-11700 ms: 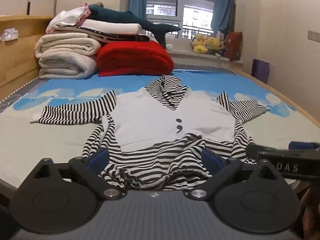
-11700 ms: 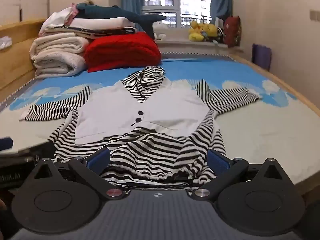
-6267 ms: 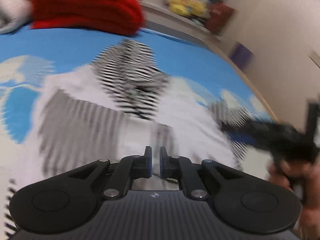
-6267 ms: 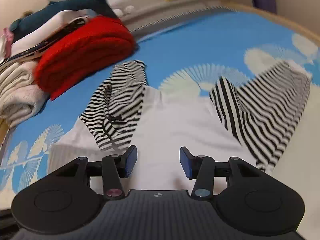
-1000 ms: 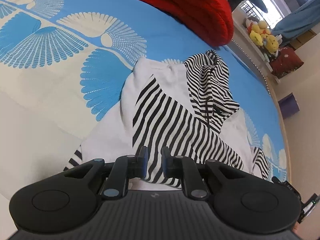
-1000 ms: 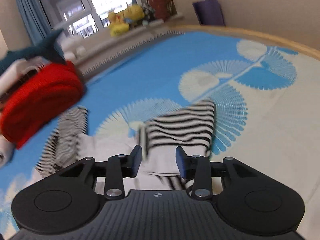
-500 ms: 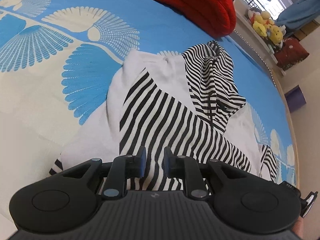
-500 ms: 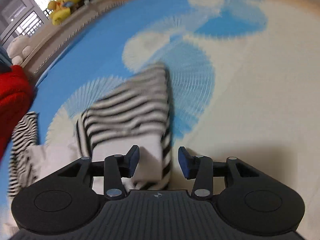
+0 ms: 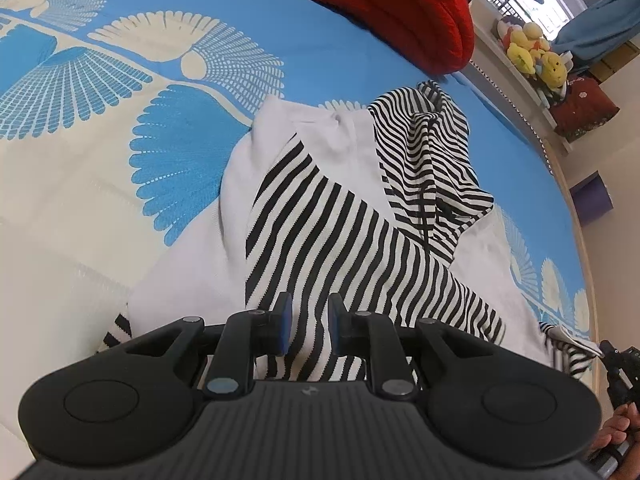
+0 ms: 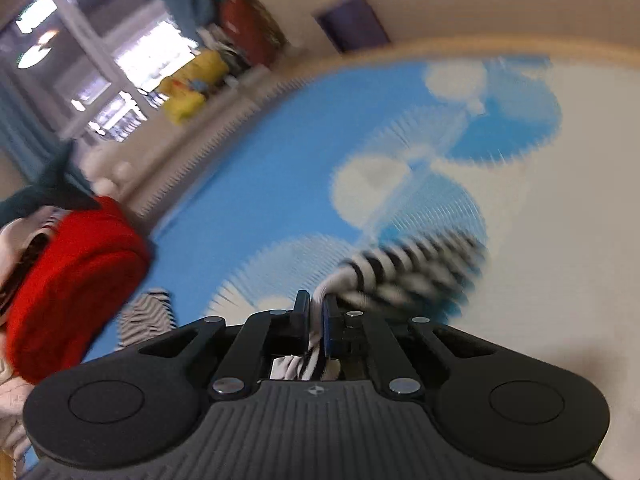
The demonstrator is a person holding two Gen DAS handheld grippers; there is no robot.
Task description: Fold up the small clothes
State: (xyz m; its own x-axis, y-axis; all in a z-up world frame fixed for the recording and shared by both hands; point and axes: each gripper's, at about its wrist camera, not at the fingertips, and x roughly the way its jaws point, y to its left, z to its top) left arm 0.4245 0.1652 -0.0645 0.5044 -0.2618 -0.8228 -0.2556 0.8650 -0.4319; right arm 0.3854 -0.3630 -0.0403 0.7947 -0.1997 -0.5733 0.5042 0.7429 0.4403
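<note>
From the left wrist view there is one garment, a small striped top (image 9: pixel 360 216) with white panels, lying on the blue-and-cream bedspread (image 9: pixel 80 92). One sleeve (image 9: pixel 340 248) is folded across its body, and the striped hood (image 9: pixel 428 160) lies flat at the far end. The left gripper (image 9: pixel 306 326) sits right over the near end of that folded sleeve, its two blue-padded fingers (image 9: pixel 284 320) a little apart with striped cloth showing between them; they are loosened, not pinching. One red blanket (image 9: pixel 372 12) is folded at the head of the bed, and a cluster of yellow plush toys (image 9: pixel 532 56) sits on the window ledge. At the far right edge the other gripper (image 9: pixel 616 364) shows, with a tip of striped cloth at it.

The right wrist view is blurred. The right gripper (image 10: pixel 316 320) has its fingers pressed together on one striped sleeve (image 10: pixel 408 272), which stretches away from the tips over the bedspread (image 10: pixel 540 240). A bit of the top (image 10: pixel 146 316) lies to the left, near the red blanket (image 10: pixel 72 288). The yellow toys (image 10: pixel 192 88) are only a smear by the window
</note>
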